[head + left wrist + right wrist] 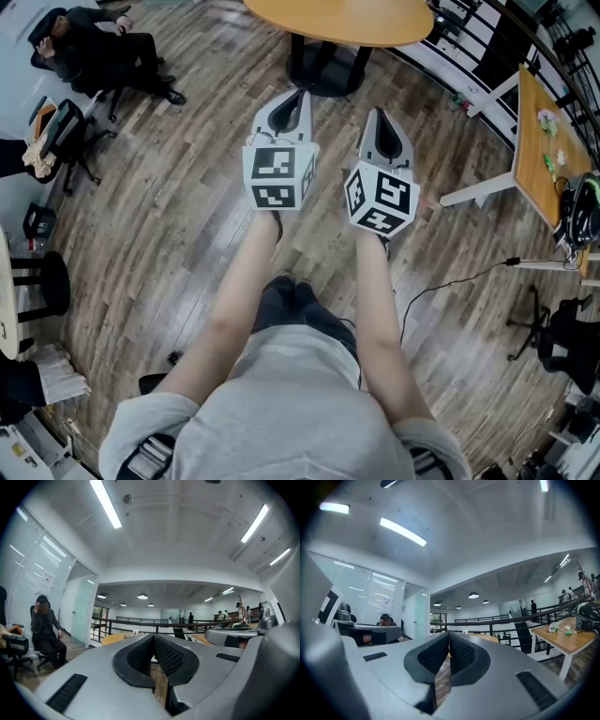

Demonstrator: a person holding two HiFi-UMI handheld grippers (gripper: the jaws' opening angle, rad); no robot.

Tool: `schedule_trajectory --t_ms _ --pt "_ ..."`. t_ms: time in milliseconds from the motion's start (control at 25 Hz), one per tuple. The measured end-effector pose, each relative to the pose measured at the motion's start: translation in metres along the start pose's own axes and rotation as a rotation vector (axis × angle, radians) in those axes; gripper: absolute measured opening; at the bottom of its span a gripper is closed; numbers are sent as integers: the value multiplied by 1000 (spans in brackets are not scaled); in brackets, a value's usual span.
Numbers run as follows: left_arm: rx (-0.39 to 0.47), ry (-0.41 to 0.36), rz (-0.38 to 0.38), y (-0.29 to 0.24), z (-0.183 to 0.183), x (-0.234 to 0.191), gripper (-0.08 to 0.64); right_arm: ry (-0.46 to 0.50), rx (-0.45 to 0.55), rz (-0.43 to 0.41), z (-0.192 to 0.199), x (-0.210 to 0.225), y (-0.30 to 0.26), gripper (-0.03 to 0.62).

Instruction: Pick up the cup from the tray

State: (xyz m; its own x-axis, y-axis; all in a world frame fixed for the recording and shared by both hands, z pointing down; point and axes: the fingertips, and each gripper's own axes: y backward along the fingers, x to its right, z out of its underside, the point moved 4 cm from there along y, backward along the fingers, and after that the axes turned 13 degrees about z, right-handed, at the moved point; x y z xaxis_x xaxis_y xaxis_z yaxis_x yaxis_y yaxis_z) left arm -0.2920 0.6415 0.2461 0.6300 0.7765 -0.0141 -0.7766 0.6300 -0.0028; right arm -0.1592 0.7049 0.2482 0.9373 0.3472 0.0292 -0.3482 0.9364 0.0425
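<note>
Left gripper (292, 101) and right gripper (381, 120) clenched empty, held level; no cup or tray ahead, pickup not begun.

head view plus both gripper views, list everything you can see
floor: one, grey-brown wood planks, all around
round table: one, orange top, black base, top centre
desk: one, wood top, white legs, right edge
seated person: one, in black, top left
stool: one, black, left edge
railing: one, black, top right
cup, tray: none in view
left tool: one, grey, shut, empty
right tool: one, grey, shut, empty, beside the left
forearms: two, bare, below the tools
</note>
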Motion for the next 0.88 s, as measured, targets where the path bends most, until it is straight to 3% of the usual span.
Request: schedule_trajectory --t_ms 520,880 --pt "-10 17 -52 -10 15 15 6 -6 -24 -27 14 31 -6 6" --pt "-5 8 -49 -46 18 -11 6 2 -23 -22 20 28 -49 6"
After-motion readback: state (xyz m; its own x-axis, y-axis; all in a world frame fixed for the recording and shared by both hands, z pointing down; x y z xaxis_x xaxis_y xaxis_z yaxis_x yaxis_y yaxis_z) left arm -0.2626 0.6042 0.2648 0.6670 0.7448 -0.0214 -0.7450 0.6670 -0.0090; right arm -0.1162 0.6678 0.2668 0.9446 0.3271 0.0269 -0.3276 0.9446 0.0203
